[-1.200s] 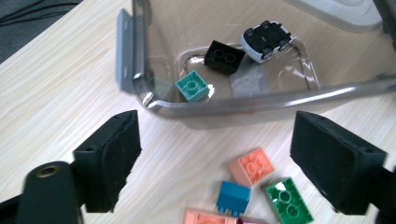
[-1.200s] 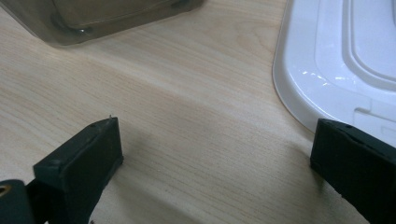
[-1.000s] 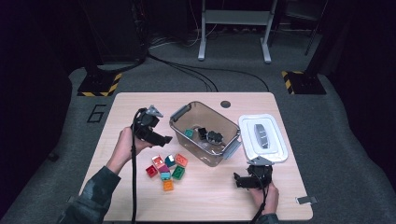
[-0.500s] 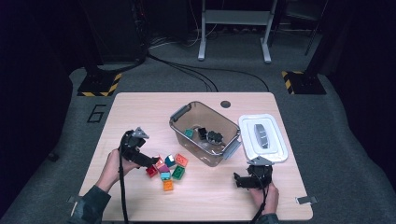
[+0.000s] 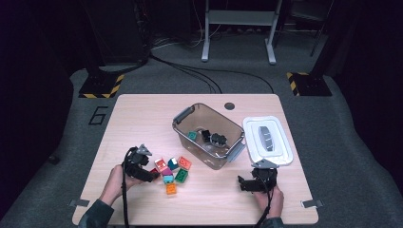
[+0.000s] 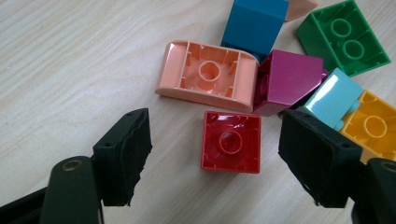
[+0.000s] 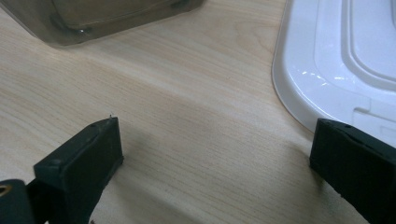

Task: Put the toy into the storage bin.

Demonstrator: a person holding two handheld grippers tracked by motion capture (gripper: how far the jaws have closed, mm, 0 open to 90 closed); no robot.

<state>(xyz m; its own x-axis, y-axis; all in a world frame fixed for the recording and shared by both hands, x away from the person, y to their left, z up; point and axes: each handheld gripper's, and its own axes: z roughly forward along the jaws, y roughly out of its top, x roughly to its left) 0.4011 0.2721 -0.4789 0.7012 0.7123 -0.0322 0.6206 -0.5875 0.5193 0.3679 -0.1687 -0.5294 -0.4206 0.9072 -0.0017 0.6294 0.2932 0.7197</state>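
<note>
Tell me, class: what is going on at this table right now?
A person is sorting toy bricks. The left tongs have just been closing, their jaws either side of a red brick without gripping it. The right tongs rest open beside the white lid. The clear bin already holds some pieces.

The bin's [image 5: 209, 135] dark contents are possibly 2 pieces, too small to tell.
</note>
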